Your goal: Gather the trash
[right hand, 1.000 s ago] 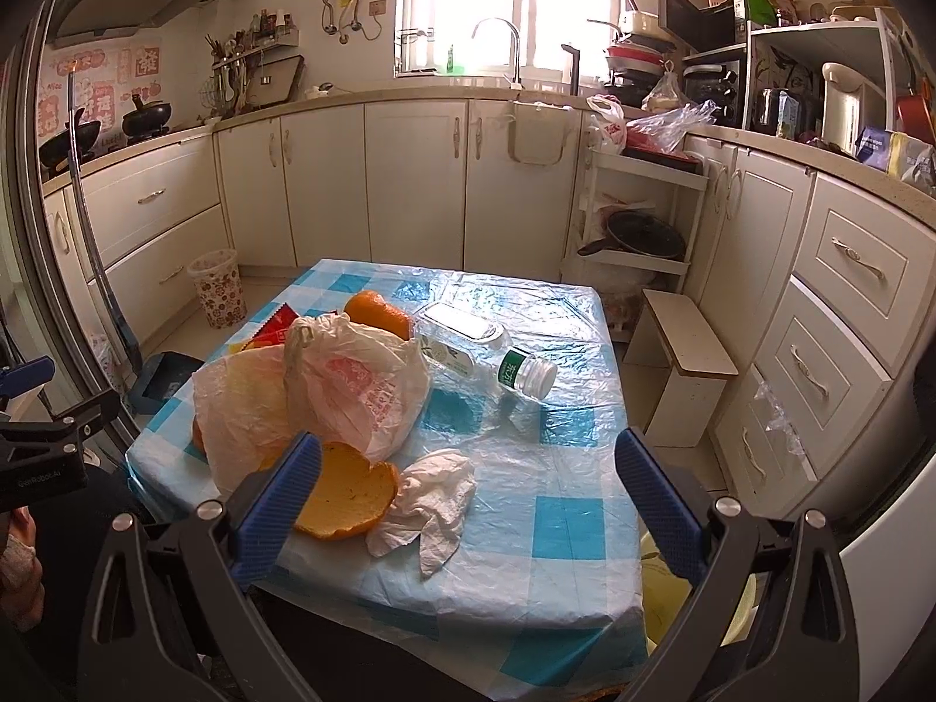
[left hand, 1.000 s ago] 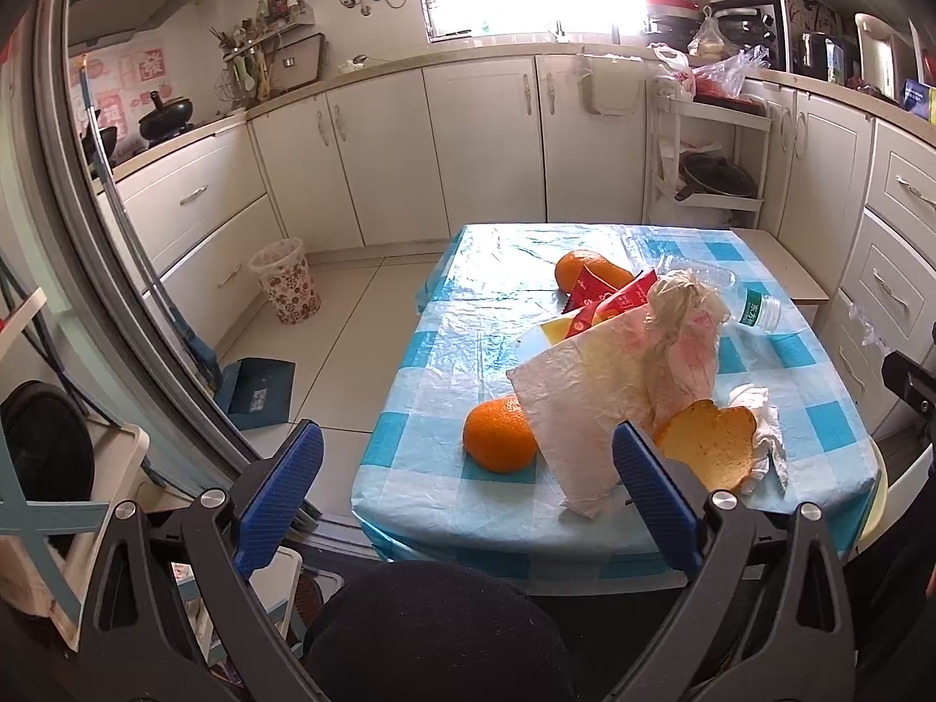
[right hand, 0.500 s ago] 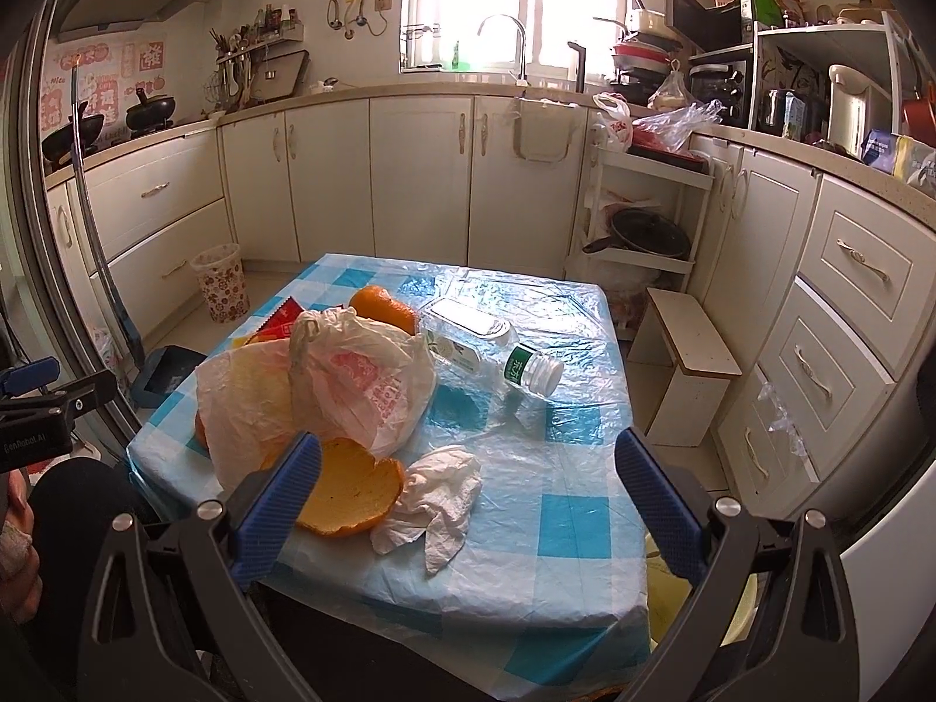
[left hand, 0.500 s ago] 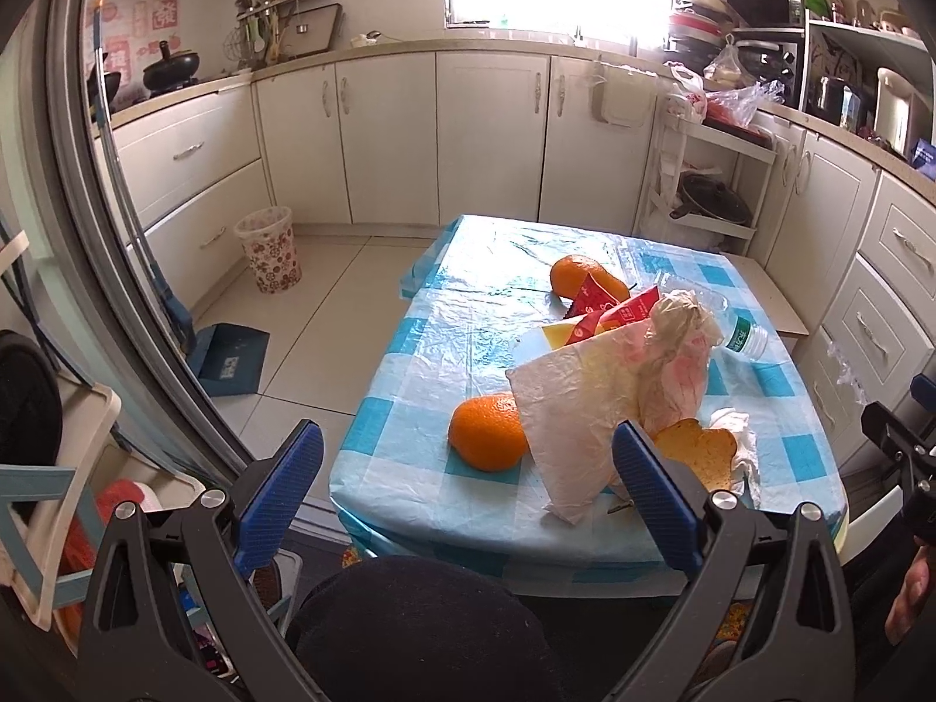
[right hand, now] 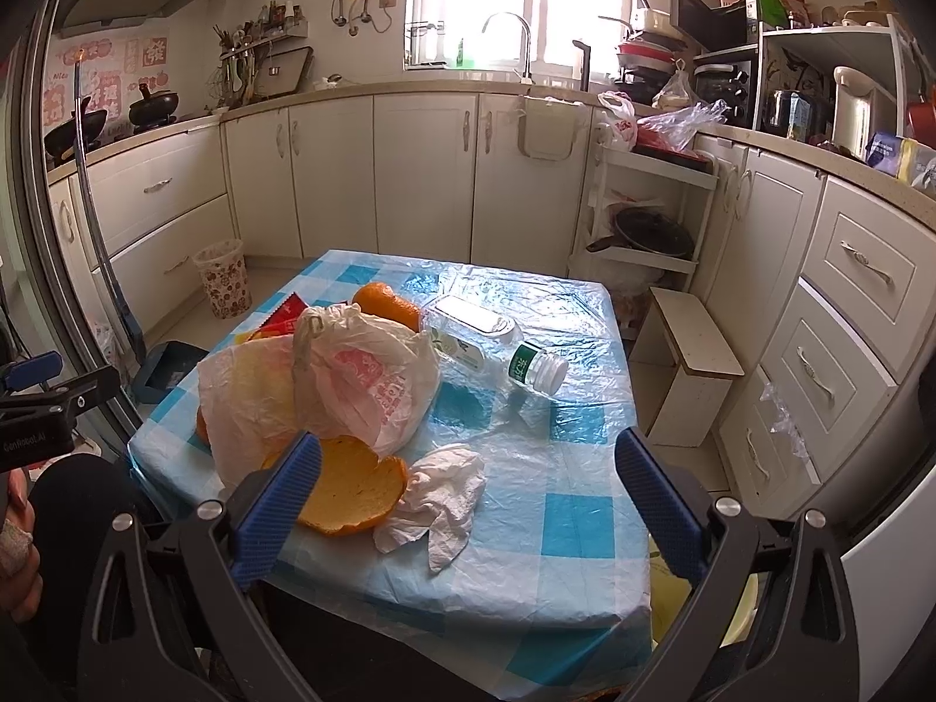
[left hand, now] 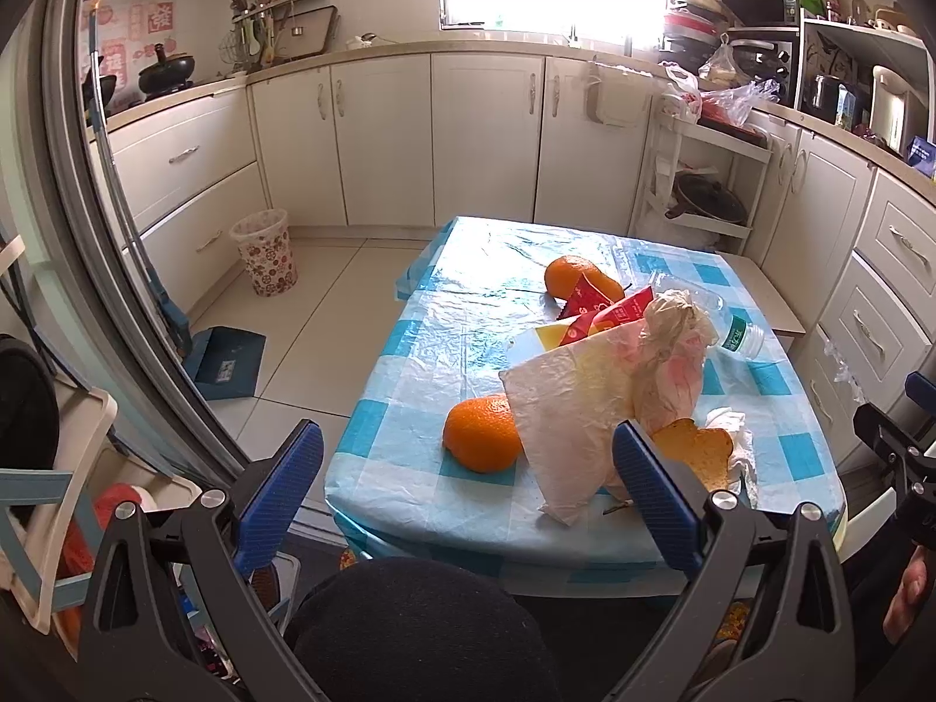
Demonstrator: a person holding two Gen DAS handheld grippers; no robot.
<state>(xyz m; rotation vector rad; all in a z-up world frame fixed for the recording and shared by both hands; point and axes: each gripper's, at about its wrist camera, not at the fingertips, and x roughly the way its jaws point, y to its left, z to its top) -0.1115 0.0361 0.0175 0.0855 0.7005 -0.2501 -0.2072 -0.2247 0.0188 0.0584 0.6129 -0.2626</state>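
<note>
Kitchen table [right hand: 585, 532] under checked plastic cloth, trash-strewn; left gripper [left hand: 462, 485] and right gripper [right hand: 465, 494] wide apart, empty.

Worktop [right hand: 573, 532]: glossy, wrinkled plastic sheeting over blue-and-white check. Plastic bag [right hand: 362, 380]: thin, crinkled, translucent film; bottle [right hand: 485, 345]: clear plastic, ribbed white cap; tissue [right hand: 439, 497]: soft, crumpled matt paper; orange peel [right hand: 351, 488]: matt, pithy inside. Left tool [left hand: 468, 497] and right tool [right hand: 468, 497]: matt black frames, ribbed blue pads, bright metal screws.
</note>
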